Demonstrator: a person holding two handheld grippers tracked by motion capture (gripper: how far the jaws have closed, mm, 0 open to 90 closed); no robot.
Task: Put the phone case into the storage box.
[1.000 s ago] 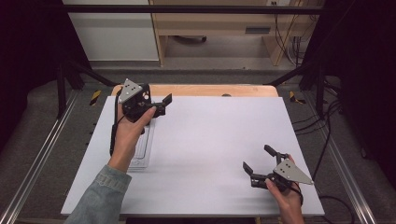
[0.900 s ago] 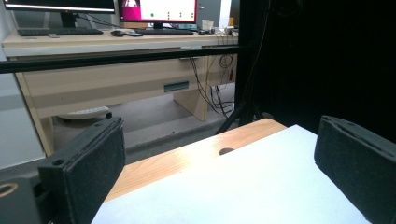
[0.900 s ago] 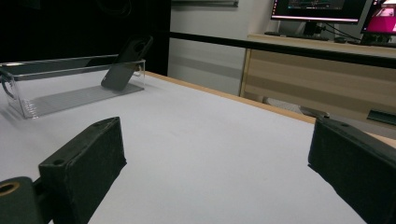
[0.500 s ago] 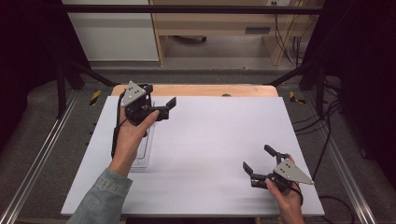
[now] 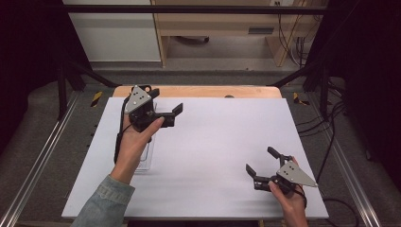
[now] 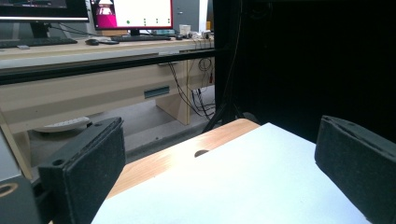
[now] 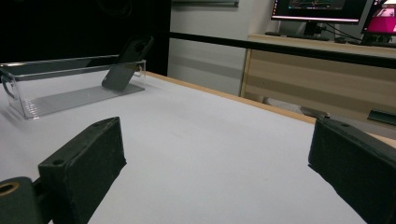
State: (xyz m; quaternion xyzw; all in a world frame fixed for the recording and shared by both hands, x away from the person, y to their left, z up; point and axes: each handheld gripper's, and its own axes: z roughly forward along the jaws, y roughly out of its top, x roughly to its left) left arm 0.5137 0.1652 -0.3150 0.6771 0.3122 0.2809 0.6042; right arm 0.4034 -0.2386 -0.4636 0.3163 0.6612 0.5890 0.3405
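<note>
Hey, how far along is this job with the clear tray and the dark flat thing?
Looks done: the dark flat phone-like slab leans inside the clear plastic tray, against its end wall. In hand: nothing. The left gripper, held near the tray, and the right gripper, by the white table top's near edge, are both open and empty. Left: probably just setting the grippers down.

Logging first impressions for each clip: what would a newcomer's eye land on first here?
Probably the two hand-held tongs over the bare white table: the left tongs raised near the far left, jaws open, and the right tongs low at the near right, also open. Next, the clear plastic tray on the table's left side, with a dark phone-like object leaning against its end wall.
</note>
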